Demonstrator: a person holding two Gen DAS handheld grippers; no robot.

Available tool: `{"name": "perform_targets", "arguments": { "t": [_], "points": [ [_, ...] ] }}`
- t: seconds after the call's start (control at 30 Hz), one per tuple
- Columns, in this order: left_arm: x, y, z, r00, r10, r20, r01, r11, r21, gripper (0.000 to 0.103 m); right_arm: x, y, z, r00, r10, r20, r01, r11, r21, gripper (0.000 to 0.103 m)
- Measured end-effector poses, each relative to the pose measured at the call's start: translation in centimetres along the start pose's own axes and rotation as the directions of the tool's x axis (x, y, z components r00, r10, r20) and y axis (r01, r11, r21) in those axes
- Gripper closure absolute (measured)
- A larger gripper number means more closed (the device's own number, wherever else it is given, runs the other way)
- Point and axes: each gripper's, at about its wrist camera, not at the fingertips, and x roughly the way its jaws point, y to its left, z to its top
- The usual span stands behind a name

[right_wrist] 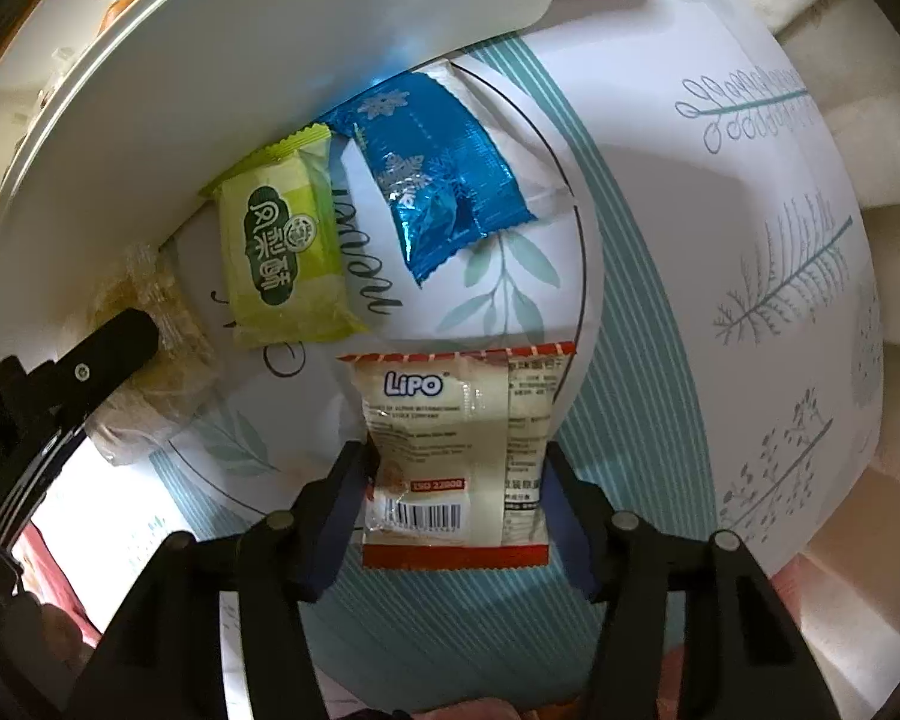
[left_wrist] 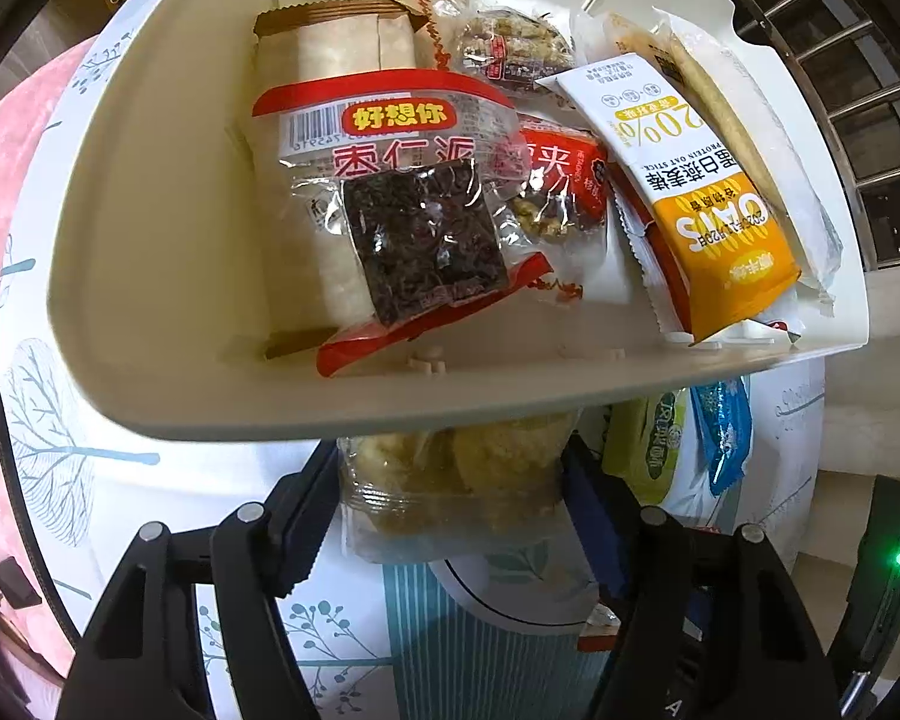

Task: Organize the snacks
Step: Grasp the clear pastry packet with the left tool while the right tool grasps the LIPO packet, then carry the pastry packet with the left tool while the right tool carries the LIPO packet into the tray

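Two tools at work, each clamped on a packet: left tool gripping a clear bag of golden crisps just below the rim of the cream tray, right tool gripping a Lipo biscuit packet above the leaf-print counter. Inside the tray, many snacks heaped together, among them a red date packet and an orange oat bar. Beside the tray on the counter, a green pastry packet and a blue wrapper, close together.

Both hand-held grippers clamped, fingers forward.

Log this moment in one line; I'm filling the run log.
left gripper: shut on clear chips packet | right gripper: shut on Lipo packet | cream bin: holds snacks
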Motion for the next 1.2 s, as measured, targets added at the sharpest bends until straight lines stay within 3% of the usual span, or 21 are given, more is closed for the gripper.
{"name": "perform_targets", "arguments": {
  "t": [0.13, 0.47, 0.6, 0.83, 1.0, 1.2],
  "points": [
    [-0.2, 0.0, -0.1, 1.0, 0.001, -0.009, -0.001, 1.0, -0.022, 0.036, -0.2, -1.1, 0.1, 1.0, 0.026, -0.007, -0.026, 0.999, -0.02, 0.057],
    [-1.5, 0.8, -1.1, 0.999, 0.025, -0.039, -0.027, 0.998, -0.052, 0.046, -1.0, -2.8, 1.6, 0.996, 0.068, -0.061, -0.071, 0.997, -0.037, 0.057],
    [-2.4, 2.3, -2.3, 0.996, 0.035, -0.082, -0.041, 0.997, -0.07, 0.046, -2.6, -4.3, 1.8, 0.987, 0.143, -0.075, -0.146, 0.988, -0.041, 0.057],
    [-6.6, 5.7, -4.8, 0.994, 0.056, -0.089, -0.068, 0.987, -0.145, 0.046, -7.5, -3.0, 2.5, 0.977, 0.214, -0.002, -0.212, 0.966, -0.147, 0.057],
    [-10.6, 6.4, -4.9, 0.998, 0.034, -0.044, -0.04, 0.987, -0.158, 0.046, -11.2, -1.9, 3.3, 0.963, 0.257, 0.083, -0.233, 0.946, -0.227, 0.057],
    [-14.8, 5.9, -3.5, 0.997, 0.033, 0.075, -0.023, 0.992, -0.125, 0.046, -14.0, -0.5, 3.6, 0.912, 0.351, 0.214, -0.269, 0.903, -0.334, 0.057]
  ]
}}
